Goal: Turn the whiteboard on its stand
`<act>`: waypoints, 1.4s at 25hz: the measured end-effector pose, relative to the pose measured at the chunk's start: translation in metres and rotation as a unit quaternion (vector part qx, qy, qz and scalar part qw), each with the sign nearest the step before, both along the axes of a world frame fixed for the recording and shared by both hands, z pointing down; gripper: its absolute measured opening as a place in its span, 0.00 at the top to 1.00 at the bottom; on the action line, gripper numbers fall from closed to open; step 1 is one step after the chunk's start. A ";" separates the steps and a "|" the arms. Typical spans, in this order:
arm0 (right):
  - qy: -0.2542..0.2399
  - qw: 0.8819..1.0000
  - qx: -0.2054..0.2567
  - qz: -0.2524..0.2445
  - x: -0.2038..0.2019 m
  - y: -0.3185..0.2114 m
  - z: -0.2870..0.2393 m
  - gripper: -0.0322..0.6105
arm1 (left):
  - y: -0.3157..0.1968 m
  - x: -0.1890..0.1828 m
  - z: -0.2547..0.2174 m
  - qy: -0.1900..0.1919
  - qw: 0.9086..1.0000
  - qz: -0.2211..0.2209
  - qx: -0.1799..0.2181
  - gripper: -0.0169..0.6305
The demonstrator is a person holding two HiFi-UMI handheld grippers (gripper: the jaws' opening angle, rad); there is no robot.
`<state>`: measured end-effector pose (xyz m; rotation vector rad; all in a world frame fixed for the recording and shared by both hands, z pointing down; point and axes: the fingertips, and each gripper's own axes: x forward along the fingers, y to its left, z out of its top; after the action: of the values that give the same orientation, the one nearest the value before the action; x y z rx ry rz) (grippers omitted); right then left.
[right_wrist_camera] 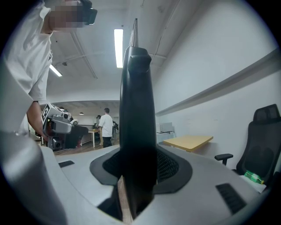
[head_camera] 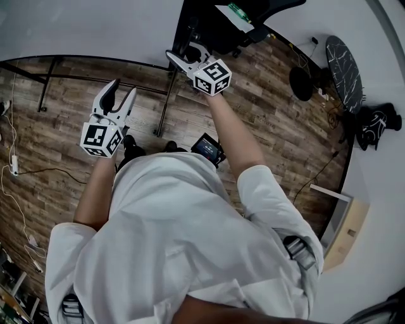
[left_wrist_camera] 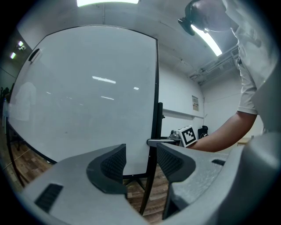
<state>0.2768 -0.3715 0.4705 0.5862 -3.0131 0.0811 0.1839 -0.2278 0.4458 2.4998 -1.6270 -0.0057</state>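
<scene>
The whiteboard (left_wrist_camera: 83, 96) stands upright on a black stand, its white face filling the left gripper view. Its black side frame (left_wrist_camera: 156, 105) runs down to the stand's legs (head_camera: 166, 101). My right gripper (head_camera: 182, 61) is shut on that upright black side frame (right_wrist_camera: 137, 110), which fills the gap between its jaws (right_wrist_camera: 138, 169). Its marker cube (left_wrist_camera: 188, 135) shows beside the board's edge. My left gripper (head_camera: 123, 92) hangs open in front of the board's lower right part, apart from it, nothing between its fingers (left_wrist_camera: 112, 165).
A wooden floor lies below. A black office chair (head_camera: 253, 19) stands behind the board. A small screen device (head_camera: 209, 147) lies on the floor by my feet. A cable (head_camera: 12, 164) trails at left. A round black table (head_camera: 345, 63) and a wooden table (head_camera: 348, 234) stand at right.
</scene>
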 end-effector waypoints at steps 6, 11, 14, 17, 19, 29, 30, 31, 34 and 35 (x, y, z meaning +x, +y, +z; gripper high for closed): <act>-0.002 1.000 0.002 -0.001 0.016 0.008 0.001 0.69 | 0.008 0.017 0.001 -0.001 1.000 -0.004 0.003 0.64; -0.002 1.000 0.001 0.000 0.031 0.009 0.001 0.69 | 0.010 0.032 0.001 0.002 1.000 -0.012 0.003 0.64; -0.002 1.000 0.001 0.001 0.039 0.011 0.001 0.69 | 0.014 0.038 0.001 0.003 1.000 -0.018 0.003 0.64; -0.003 1.000 0.002 0.002 0.047 0.012 0.000 0.69 | 0.018 0.044 0.003 0.006 1.000 -0.018 0.001 0.64; -0.004 1.000 0.002 0.004 0.051 0.012 0.001 0.69 | 0.019 0.047 0.005 0.006 1.000 -0.015 -0.001 0.64; -0.001 1.000 -0.001 0.023 0.065 0.017 0.000 0.69 | 0.016 0.041 -0.006 0.011 1.000 0.002 0.007 0.64; 0.000 1.000 -0.002 0.024 0.067 0.017 0.000 0.69 | 0.015 0.043 -0.007 0.013 1.000 0.006 0.007 0.64; 0.002 1.000 -0.003 0.025 0.069 0.017 0.001 0.69 | 0.015 0.045 -0.007 0.014 1.000 0.010 0.006 0.64; 0.007 1.000 -0.007 0.024 0.074 0.018 0.002 0.69 | 0.017 0.048 -0.003 0.014 1.000 0.021 -0.002 0.64; 0.008 1.000 -0.008 0.026 0.076 0.018 0.003 0.69 | 0.017 0.049 -0.002 0.014 1.000 0.025 -0.003 0.64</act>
<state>0.3526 -0.3534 0.4732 0.6590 -2.9792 0.1041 0.2327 -0.2108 0.4435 2.5236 -1.5513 -0.0297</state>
